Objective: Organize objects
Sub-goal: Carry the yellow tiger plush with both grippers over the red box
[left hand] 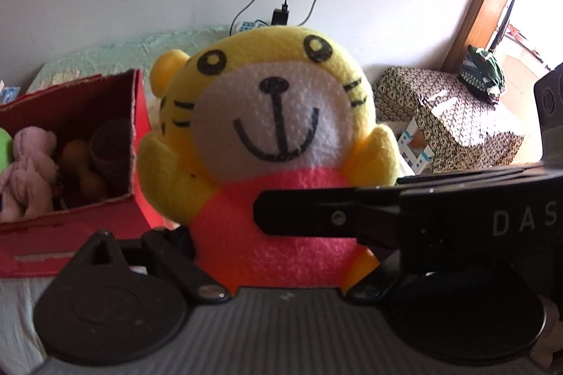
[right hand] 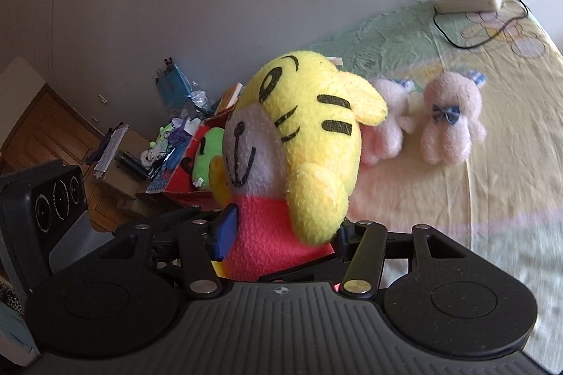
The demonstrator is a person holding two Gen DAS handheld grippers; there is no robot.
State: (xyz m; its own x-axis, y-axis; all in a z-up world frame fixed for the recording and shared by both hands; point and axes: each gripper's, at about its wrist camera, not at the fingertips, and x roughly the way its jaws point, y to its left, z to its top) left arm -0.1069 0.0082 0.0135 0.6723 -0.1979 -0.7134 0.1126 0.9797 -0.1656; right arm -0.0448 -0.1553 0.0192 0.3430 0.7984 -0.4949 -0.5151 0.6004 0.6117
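Pale bedsheet [right hand: 457, 199] spreads below both grippers; nearest, the right gripper [right hand: 281, 234] has its jaws pressed on the red body of the tiger plush [right hand: 299, 135], held upright above the bed; the left gripper [left hand: 267, 255] brackets that body from the front, whether its jaws press I cannot tell; leftward and farther sits the red box [left hand: 105, 216]; both grippers tilt downward.

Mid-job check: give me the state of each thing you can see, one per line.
Tiger plush: upright, off the bed, held at its red body.
Left gripper: shut on the plush.
Right gripper: shut on the plush.
Red box: open, toys inside.
Two pink plushes: lying on the bed.
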